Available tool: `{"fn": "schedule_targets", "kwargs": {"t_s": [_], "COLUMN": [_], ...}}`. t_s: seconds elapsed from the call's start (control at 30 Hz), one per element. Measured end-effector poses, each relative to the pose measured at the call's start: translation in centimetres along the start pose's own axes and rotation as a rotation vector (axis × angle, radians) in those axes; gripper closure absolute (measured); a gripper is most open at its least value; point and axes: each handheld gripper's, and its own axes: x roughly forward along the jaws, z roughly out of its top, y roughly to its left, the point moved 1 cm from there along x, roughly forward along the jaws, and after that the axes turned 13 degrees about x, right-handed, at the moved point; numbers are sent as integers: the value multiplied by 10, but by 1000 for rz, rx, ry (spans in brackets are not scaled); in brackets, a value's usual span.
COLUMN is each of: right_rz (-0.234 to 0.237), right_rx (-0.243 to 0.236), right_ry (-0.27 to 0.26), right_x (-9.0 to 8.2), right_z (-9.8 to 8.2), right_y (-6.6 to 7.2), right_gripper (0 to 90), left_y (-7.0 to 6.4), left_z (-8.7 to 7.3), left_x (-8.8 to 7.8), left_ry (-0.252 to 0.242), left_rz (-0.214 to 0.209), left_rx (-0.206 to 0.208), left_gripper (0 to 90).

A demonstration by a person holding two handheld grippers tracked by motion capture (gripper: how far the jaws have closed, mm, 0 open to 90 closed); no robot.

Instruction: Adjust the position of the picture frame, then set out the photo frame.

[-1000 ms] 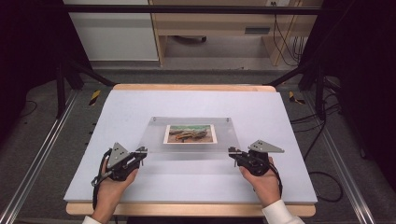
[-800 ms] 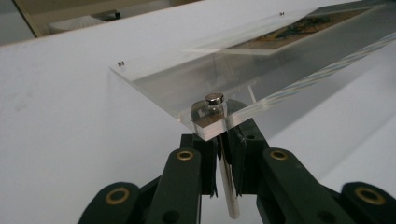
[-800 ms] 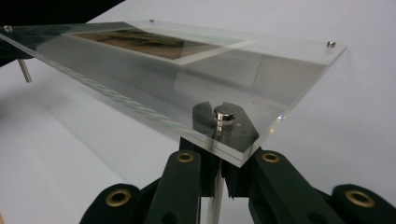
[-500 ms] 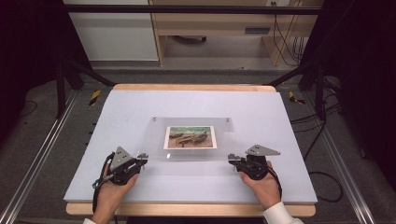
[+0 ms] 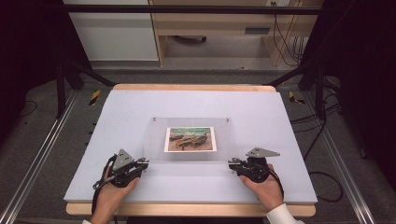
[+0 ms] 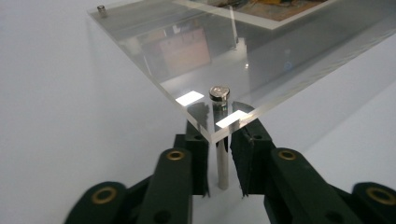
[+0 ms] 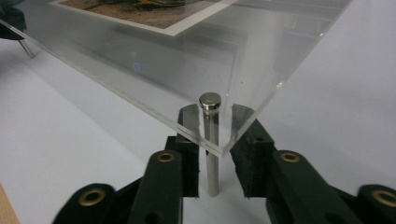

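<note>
Acrylic frame (image 5: pixel 189 139) on bare table (image 5: pixel 140 107), left claw (image 6: pixel 218 158) and right claw (image 7: pixel 214 161) just released, flanking near-corner legs (image 6: pixel 222 154).

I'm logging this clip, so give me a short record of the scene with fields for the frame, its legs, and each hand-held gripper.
frame: clear acrylic photo frame with a print, on the table
legs: metal standoff pins, near left pin, near right pin
left hand-held gripper: jaws just opened, pin between them, pads clear of it
right hand-held gripper: jaws just opened, pin between them, untouched
</note>
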Motion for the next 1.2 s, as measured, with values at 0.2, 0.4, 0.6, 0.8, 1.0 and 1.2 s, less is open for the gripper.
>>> {"fn": "schedule_targets", "kwargs": {"t_s": [0.2, 0.4, 0.6, 0.8, 1.0, 1.2], "right_rz": [-5, -23, -39, -23, -42, -30], "right_rx": [-9, -38, -40, -42, -60, -78], "right_ry": [13, 11, -38, -110, -171, -132], "right_x": [-10, -20, -37, -49, -52, -36], "right_z": [-4, -9, -10, -2, 26, 47], "right_y": [-2, -1, -1, -7, 0, 7], "right_gripper": [421, 266, 176, 122, 195, 223], "left_y": [5, 8, 10, 9, 19, 36], "left_z": [-6, -9, -6, 6, 21, 43], "left_x": [-9, -17, -26, -38, -31, -14], "left_ry": [16, 16, -42, -153, -155, -114], "left_rz": [9, 2, 4, 1, 1, 4], "left_rx": [-10, -22, -44, -58, -70, -103], "left_gripper": [487, 285, 145, 80, 81, 111]}}
